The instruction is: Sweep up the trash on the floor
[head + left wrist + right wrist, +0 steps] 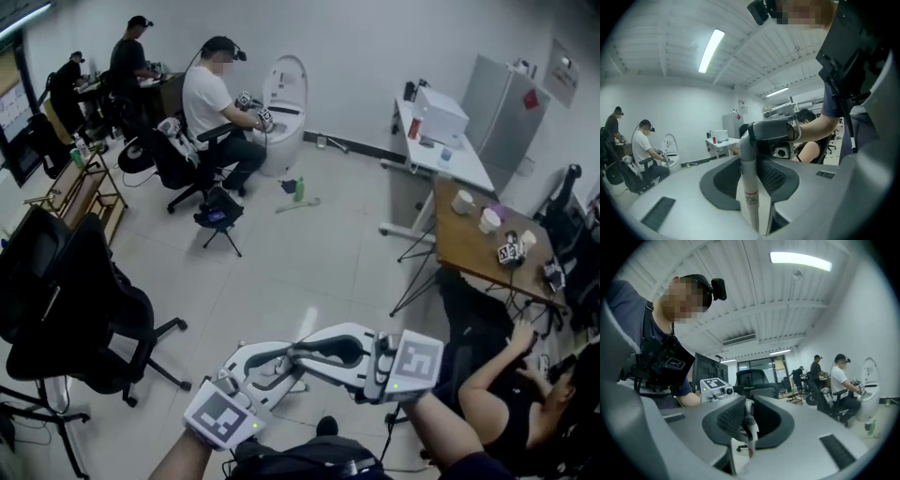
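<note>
Left gripper (752, 180) and right gripper (747, 427) both clamped on grey handle (749, 154) | hazard: swing could strike seated person (506, 398) near right | cause: cramped quarters

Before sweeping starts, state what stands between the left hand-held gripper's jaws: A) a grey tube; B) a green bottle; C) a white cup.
A: in its own view the left hand-held gripper is closed on a grey tube that bears a label.

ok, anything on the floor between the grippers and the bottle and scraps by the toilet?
Nothing visible. Bare tiles run from the left gripper and right gripper to the green bottle and scraps. The tripod stands left of that line, the table legs right.
</note>
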A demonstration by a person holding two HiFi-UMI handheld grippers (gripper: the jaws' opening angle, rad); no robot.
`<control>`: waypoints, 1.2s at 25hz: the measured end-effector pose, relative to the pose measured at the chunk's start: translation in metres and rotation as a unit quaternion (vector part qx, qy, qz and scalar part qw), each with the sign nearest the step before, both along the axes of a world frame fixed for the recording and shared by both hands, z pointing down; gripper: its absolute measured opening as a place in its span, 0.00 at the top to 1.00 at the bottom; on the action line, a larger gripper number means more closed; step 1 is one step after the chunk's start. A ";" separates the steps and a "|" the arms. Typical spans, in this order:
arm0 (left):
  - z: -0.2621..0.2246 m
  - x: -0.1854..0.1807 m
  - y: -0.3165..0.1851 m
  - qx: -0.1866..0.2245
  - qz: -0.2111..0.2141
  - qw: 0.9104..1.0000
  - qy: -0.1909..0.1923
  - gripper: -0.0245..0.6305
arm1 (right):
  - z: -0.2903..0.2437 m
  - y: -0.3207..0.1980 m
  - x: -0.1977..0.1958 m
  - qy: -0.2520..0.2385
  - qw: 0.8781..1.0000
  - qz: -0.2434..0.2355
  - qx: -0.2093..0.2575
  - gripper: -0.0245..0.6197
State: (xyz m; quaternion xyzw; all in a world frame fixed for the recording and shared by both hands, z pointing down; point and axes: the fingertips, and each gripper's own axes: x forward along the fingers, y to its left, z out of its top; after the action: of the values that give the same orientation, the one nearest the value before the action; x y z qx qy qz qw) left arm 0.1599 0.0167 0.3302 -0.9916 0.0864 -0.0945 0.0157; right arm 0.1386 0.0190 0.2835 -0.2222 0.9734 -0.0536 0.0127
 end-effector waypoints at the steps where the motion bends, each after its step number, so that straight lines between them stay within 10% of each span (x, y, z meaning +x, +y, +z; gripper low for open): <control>1: 0.000 0.002 0.003 -0.003 -0.017 1.000 -0.002 0.81 | 0.000 0.004 0.003 -0.005 1.000 -0.022 -0.001 0.86; 9: -0.010 0.001 0.032 -0.010 -0.182 0.983 0.024 0.81 | -0.007 0.042 0.004 -0.035 0.987 -0.154 0.010 0.86; 16: 0.008 -0.013 0.032 -0.046 -0.275 0.959 0.056 0.81 | 0.028 0.043 -0.001 -0.009 0.996 -0.085 0.023 0.73; 21: 0.023 -0.023 0.026 -0.082 -0.267 0.958 0.067 0.81 | 0.089 0.040 0.039 0.029 0.999 0.019 -0.042 0.64; 25: 0.015 -0.026 0.030 -0.087 -0.240 0.963 0.085 0.81 | 0.164 0.060 0.024 0.131 0.986 0.008 -0.103 0.51; 30: 0.007 -0.034 0.033 -0.085 -0.222 0.966 0.098 0.81 | 0.200 0.054 -0.017 0.132 0.984 -0.011 -0.117 0.55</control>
State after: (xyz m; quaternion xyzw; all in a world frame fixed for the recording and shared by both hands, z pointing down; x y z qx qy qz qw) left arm 0.1259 0.0493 0.3368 -0.9497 0.2971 -0.0050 -0.0988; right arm 0.1213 0.0731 0.4832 -0.2170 0.9559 -0.1375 -0.1426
